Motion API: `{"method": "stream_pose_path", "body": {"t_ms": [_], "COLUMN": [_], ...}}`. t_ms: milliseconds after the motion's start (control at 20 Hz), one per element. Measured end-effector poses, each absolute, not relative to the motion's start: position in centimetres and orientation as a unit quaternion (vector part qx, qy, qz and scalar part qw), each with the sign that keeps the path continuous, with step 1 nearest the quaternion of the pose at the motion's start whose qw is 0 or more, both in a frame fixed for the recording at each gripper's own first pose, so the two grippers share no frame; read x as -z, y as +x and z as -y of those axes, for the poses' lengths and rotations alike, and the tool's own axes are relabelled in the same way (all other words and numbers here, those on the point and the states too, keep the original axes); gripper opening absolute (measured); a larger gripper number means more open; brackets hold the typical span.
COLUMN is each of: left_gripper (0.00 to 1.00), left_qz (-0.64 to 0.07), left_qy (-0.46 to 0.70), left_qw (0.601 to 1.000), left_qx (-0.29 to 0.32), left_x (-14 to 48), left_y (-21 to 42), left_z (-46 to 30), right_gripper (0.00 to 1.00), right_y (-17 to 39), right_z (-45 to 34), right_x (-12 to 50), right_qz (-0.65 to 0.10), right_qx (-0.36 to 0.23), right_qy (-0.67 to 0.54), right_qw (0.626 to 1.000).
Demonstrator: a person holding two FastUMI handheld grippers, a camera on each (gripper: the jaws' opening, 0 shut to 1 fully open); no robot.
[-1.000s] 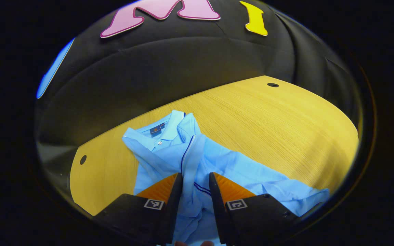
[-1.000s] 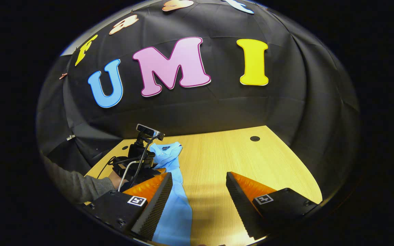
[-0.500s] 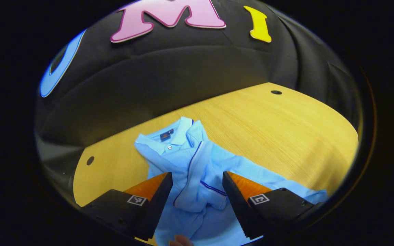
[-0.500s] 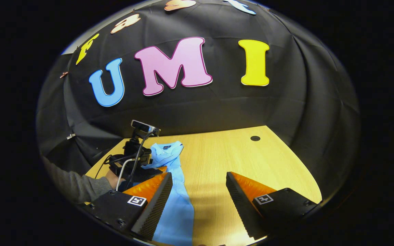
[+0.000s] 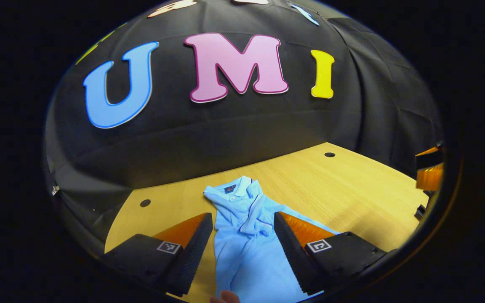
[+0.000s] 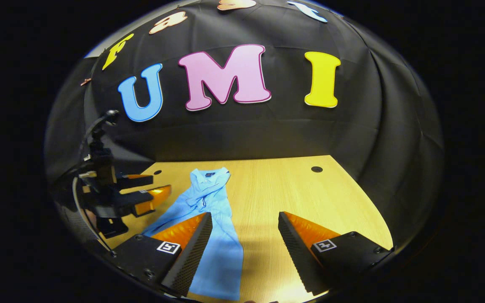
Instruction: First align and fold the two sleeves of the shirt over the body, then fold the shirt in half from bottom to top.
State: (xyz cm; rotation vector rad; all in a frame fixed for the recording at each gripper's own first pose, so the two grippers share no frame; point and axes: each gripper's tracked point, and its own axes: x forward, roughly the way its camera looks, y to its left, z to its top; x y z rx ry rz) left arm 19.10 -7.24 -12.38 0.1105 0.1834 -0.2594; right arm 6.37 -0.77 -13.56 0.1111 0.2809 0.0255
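Your light blue polo shirt [image 5: 246,240] lies lengthwise on the wooden table [image 5: 352,198], collar [image 5: 234,189] toward the booth wall, with one sleeve [image 5: 256,216] folded over its chest. Your left gripper [image 5: 242,248] hovers above the shirt's body, fingers spread wide, touching nothing. Your right gripper [image 6: 244,252] hangs over the shirt's right edge and bare tabletop, its fingers also spread apart and empty. In the right gripper view, the left gripper [image 6: 150,195] shows raised at the far left, beside the shirt [image 6: 209,219].
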Motion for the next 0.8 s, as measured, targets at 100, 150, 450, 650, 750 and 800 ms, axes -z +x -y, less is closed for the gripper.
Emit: {"method": "stream_pose_path", "body": {"t_ms": [100,150,450,650,750,800], "left_gripper": [0.93,0.93,0.93,0.93,0.93,0.93], "left_qz": [-0.103,-0.112,-0.193,-0.242,-0.268,-0.28], "left_qy": [0.055,0.057,0.048,0.044,0.047,0.053], "left_qw": [0.986,0.985,0.975,0.964,0.957,0.953], "left_qx": [0.119,0.115,0.101,0.098,0.099,0.098], "left_x": [13.0,13.6,19.3,23.8,26.2,27.4], "left_y": [15.7,14.3,5.7,1.5,-0.2,-0.8], "left_z": [5.3,4.5,1.0,0.4,0.4,0.2], "right_gripper": [0.98,0.98,0.98,0.98,0.98,0.98], "right_y": [5.2,4.6,0.6,-1.7,-2.4,-2.9], "right_z": [-0.1,-0.5,-2.7,-3.8,-3.6,-3.7], "right_x": [14.6,15.1,19.3,22.6,24.3,25.0], "right_qz": [-0.153,-0.158,-0.209,-0.244,-0.262,-0.27], "right_qx": [-0.018,-0.021,-0.036,-0.037,-0.032,-0.03], "right_qy": [0.049,0.045,0.031,0.03,0.029,0.029], "right_qw": [0.987,0.986,0.977,0.969,0.964,0.962]}}
